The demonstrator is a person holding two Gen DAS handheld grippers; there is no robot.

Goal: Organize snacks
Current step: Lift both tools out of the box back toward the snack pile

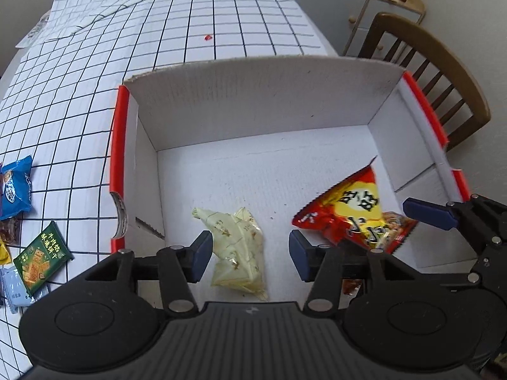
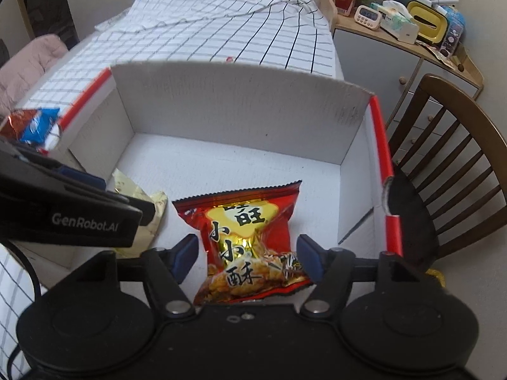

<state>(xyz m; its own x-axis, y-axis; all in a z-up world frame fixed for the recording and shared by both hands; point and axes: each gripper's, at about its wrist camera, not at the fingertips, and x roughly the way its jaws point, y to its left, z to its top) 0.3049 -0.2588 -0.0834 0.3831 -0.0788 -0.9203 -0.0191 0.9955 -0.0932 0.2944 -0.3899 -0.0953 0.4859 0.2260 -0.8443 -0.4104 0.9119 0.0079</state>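
Observation:
A white cardboard box with red rims (image 1: 263, 117) (image 2: 240, 107) stands on the checked tablecloth. A pale yellow snack packet (image 1: 240, 247) (image 2: 152, 212) lies on the box floor. My left gripper (image 1: 250, 255) is open above it, jaws apart on either side of the packet, not touching. A red and yellow snack bag (image 1: 351, 212) (image 2: 250, 247) lies in the box at the right. My right gripper (image 2: 247, 258) is open around the bag; its finger (image 1: 427, 212) shows in the left wrist view. The left gripper's body (image 2: 69, 212) shows at the left of the right wrist view.
Left of the box lie several loose snacks: a green packet (image 1: 41, 256), a blue packet (image 1: 16, 190) (image 2: 38, 123) and others. A wooden chair (image 1: 443, 72) (image 2: 453, 164) stands right of the box. A cabinet with clutter (image 2: 405, 38) is behind it.

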